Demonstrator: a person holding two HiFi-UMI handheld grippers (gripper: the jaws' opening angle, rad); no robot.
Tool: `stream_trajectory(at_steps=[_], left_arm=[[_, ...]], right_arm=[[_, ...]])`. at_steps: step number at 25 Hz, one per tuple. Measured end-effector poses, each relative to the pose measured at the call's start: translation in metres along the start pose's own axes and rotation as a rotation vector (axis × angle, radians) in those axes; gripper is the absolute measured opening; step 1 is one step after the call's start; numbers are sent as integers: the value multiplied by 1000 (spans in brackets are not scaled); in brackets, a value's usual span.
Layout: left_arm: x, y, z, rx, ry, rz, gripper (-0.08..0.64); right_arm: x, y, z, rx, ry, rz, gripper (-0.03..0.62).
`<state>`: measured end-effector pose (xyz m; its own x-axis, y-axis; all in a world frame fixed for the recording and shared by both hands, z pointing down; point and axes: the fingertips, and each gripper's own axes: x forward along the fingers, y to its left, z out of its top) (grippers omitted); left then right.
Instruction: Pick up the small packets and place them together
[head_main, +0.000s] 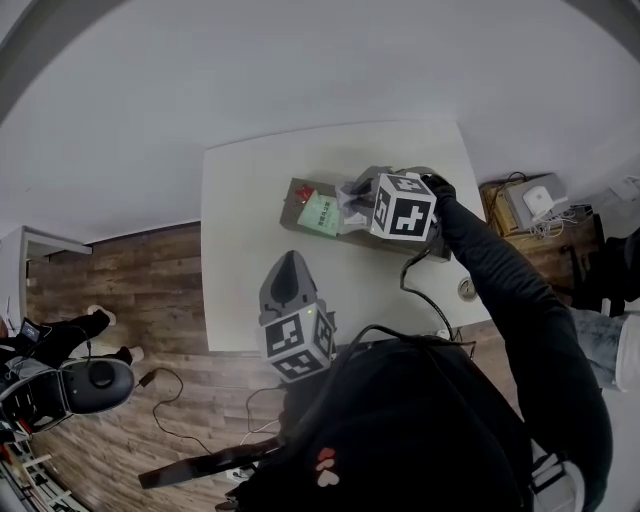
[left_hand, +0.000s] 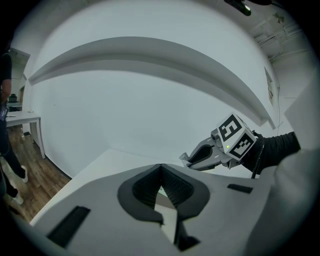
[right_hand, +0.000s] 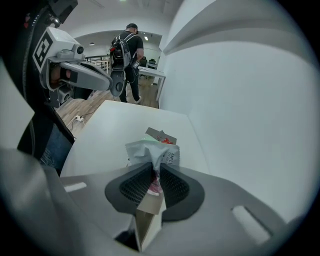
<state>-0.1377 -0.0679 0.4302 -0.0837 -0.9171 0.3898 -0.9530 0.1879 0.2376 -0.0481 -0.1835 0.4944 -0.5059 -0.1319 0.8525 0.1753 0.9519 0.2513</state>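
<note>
My right gripper (right_hand: 152, 172) is shut on a crumpled white packet (right_hand: 149, 152), which it holds just above the white table (right_hand: 115, 135). Past it lies a packet with red print (right_hand: 163, 138). In the head view the right gripper (head_main: 352, 196) hangs over a brown cardboard sheet (head_main: 350, 240), on which lie a green packet (head_main: 320, 214) and a small red one (head_main: 301, 192). My left gripper (head_main: 290, 264) hovers near the table's front edge, its jaws shut with nothing between them. From the left gripper view (left_hand: 160, 169) the right gripper (left_hand: 187, 159) shows at the right.
A black cable (head_main: 420, 290) runs across the table's right side, with a small round object (head_main: 467, 289) beside it. A wooden stand with devices (head_main: 530, 205) is at the right. The white wall is behind the table. A person (right_hand: 128, 55) stands far off.
</note>
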Motion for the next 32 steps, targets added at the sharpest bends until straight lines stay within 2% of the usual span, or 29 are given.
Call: stream_trajectory(at_steps=[7,18,32], left_arm=[[0,2,-2,-2,5,-6,1],[2,17,0,-18,5,26,0],[8,40,5,-34,8,53,1]], right_arm=[[30,5,14,-39,15,49,57],[70,7,19,-105,76,97,60],[93,9,23,-113,105,138,91]])
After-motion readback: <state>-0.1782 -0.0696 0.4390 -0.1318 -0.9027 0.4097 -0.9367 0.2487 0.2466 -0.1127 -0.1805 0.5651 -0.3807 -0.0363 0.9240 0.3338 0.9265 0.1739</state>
